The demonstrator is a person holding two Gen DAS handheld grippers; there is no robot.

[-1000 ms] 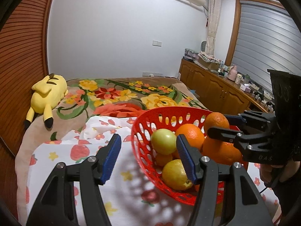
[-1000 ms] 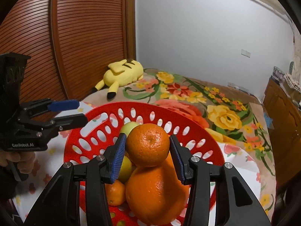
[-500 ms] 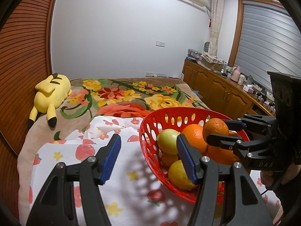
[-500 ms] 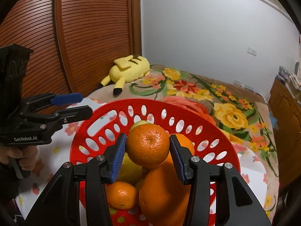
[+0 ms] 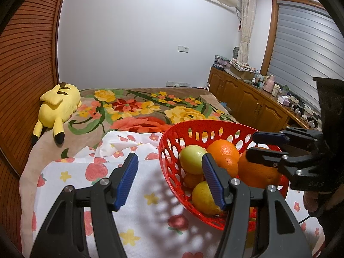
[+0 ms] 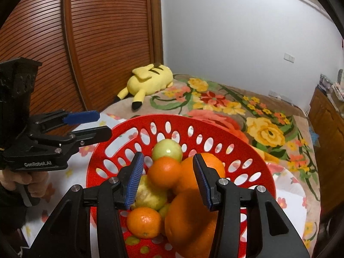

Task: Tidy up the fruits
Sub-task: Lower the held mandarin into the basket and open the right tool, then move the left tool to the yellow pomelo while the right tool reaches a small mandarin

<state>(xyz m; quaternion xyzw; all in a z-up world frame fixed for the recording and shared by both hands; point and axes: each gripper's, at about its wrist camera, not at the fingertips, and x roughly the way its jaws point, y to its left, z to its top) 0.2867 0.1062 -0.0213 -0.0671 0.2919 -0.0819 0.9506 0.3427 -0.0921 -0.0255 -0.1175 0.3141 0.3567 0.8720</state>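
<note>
Now, left wrist view: basket seen from its side.
Left gripper (image 5: pixel 169 179): fingers fairly wide, empty, hovering above the strawberry-print cloth (image 5: pixel 139 204); the basket's near rim shows between them.
Red basket (image 5: pixel 166 150): perforated plastic, on the cloth over the bed. Probably light and a bit springy, and it may slide on soft bedding.
Lemon (image 5: pixel 203 197): low in the pile, against the near wall.

Right wrist view: looking down into the pile.
Right gripper (image 6: pixel 167 178): fingers moderately apart, gripping nothing.
Small orange (image 6: pixel 164 172): atop the heap, clear of both pads. Firm, waxy, rolls readily; grip it across its widest middle.
Large orange (image 6: pixel 189 221): heaviest-looking, would need wider fingers.
Risk: loose stack, so neighbours may roll.
</note>
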